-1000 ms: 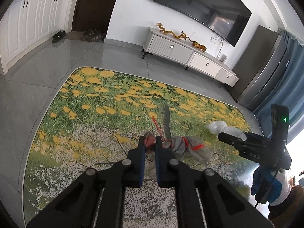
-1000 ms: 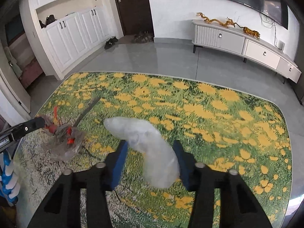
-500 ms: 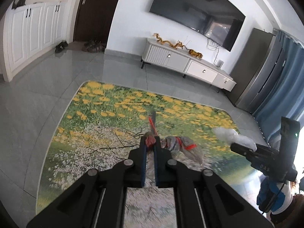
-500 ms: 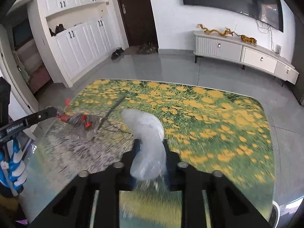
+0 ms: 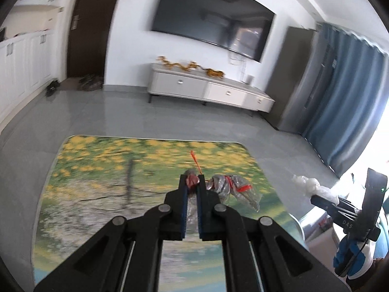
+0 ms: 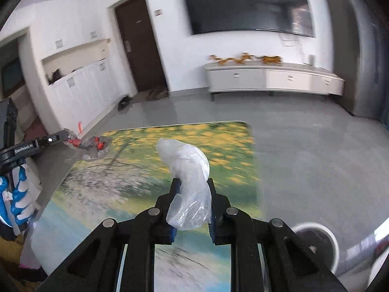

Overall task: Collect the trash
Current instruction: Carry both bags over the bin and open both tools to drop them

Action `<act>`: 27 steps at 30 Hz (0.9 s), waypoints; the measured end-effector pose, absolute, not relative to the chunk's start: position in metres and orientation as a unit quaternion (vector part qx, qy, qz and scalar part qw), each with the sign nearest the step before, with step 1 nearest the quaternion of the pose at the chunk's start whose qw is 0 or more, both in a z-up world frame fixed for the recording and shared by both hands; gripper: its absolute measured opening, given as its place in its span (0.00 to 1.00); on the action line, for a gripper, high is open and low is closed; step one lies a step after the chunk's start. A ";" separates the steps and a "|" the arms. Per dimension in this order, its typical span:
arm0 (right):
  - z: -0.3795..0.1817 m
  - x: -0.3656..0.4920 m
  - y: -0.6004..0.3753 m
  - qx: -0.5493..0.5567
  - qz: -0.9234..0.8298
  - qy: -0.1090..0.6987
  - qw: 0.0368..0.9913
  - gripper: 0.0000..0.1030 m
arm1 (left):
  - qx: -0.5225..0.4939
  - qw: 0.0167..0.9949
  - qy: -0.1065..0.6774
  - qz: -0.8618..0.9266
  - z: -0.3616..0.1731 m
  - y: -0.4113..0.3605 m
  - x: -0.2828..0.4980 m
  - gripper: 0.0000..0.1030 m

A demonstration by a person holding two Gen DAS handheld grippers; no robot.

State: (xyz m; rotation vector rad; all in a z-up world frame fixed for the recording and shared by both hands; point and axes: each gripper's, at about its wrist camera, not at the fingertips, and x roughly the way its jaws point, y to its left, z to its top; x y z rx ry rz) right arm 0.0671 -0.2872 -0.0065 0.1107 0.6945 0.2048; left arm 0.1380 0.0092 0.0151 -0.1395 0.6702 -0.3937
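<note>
a grey tiled floor (image 5: 102, 116) fills the room, and on it lies a large rectangular rug printed with yellow flowers on green (image 5: 102, 160). a wide black wall-mounted television (image 5: 209, 22) hangs above a long low white cabinet (image 5: 206, 91).

the left tongs (image 5: 192, 182) are clenched on a crumpled clear plastic wrapper with red markings (image 5: 233, 189), which hangs in the air above the rug, most of it trailing to the right of the tips; a red bit of it shows between the tips. in the right wrist view the same wrapper (image 6: 93, 143) sticks out from the left tongs (image 6: 64, 136) at the left edge.

the right tongs (image 6: 192, 194) have just been closing and now grasp a bunched translucent white plastic bag (image 6: 189, 168), its upper part bulging above the tips, held over the rug. a blue and white glove (image 6: 17, 204) holds the left handle.
</note>
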 end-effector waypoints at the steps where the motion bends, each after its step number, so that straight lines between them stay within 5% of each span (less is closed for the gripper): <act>1: -0.008 0.058 -0.305 0.060 0.084 0.339 0.935 0.18 | -0.061 0.921 0.328 -0.202 0.016 -0.007 0.137 0.05; 15: -0.079 -0.013 -0.469 0.156 -0.058 0.375 0.912 0.18 | 0.040 0.861 0.377 -0.340 -0.016 -0.248 0.124 0.06; 27: -0.144 0.000 -0.530 0.209 -0.091 0.414 0.881 0.21 | 0.065 0.821 0.420 -0.381 -0.069 -0.372 0.126 0.08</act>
